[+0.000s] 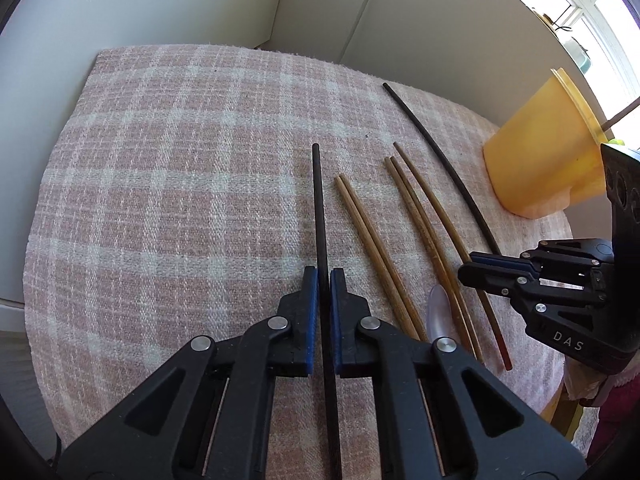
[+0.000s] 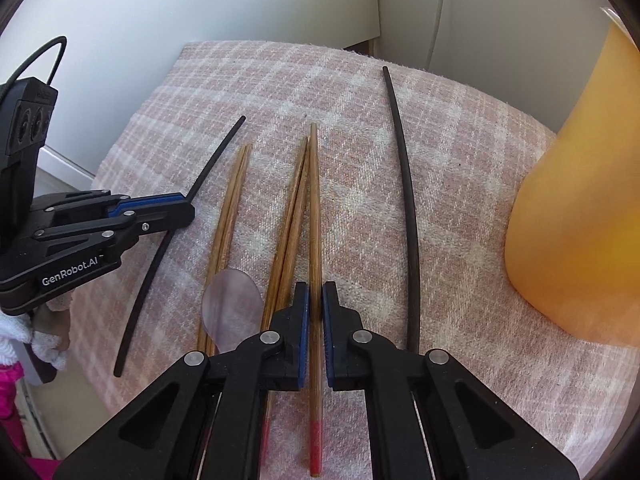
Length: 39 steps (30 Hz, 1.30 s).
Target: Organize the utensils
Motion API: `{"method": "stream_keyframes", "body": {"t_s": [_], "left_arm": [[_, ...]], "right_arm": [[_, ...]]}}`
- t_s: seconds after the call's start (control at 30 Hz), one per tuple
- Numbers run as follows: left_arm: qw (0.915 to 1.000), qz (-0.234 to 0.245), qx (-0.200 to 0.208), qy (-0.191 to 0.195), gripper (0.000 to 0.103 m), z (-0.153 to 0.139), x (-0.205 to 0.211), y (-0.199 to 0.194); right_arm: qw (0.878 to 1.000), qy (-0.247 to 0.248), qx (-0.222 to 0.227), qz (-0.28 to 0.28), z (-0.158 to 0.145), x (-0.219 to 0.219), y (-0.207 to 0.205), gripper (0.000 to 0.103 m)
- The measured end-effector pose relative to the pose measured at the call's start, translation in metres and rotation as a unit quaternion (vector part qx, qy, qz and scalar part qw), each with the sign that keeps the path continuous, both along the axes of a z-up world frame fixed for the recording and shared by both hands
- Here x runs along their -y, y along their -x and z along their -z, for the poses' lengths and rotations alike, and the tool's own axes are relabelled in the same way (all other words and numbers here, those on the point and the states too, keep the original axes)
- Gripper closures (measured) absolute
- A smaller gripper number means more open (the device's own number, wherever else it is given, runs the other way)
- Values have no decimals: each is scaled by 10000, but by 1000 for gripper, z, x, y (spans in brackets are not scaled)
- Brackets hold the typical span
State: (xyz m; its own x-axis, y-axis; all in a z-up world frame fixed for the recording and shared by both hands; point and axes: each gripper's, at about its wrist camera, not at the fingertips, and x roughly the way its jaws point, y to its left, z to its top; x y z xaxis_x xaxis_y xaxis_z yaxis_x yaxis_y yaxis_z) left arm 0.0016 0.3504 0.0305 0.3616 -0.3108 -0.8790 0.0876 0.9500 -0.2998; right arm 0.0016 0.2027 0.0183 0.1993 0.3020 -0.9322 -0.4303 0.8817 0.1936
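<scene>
On the plaid cloth [image 1: 160, 200], left gripper [image 1: 324, 280] clamped on black chopstick [image 1: 318, 200], right gripper [image 2: 315, 292] on red-tipped wooden chopstick [image 2: 315, 200].

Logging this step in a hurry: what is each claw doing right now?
Left claw: closed on the black chopstick.
Right claw: closed on a wooden chopstick with a red end.

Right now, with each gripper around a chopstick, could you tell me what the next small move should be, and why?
Probably lift both. The left gripper straddles the black chopstick, the right gripper a wooden chopstick, both lying on the cloth. The orange cup stands nearby, seemingly the destination.
</scene>
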Motion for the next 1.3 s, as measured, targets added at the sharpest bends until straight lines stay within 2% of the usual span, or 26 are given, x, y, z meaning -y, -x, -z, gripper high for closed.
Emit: {"method": "stream_keyframes", "body": {"t_s": [0.17, 0.3, 0.67, 0.87, 1.3], "left_arm": [[9991, -100, 355, 215, 100, -18, -16, 23], [9967, -162, 756, 244, 100, -40, -27, 35], [9870, -241, 1493, 538, 100, -96, -43, 69], [9798, -142, 1901, 607, 100, -117, -20, 82], [9653, -9, 2464, 869, 100, -142, 19, 72]], "right_arm": [[9994, -237, 222, 67, -14, 9, 11, 98], [9978, -338, 575, 6, -30, 10, 22, 98], [9873, -636, 1451, -89, -72, 29, 60, 98], [9814, -972, 1653, 21, -84, 45, 72, 98], [9639, -1338, 2234, 549, -117, 93, 91, 98]]}}
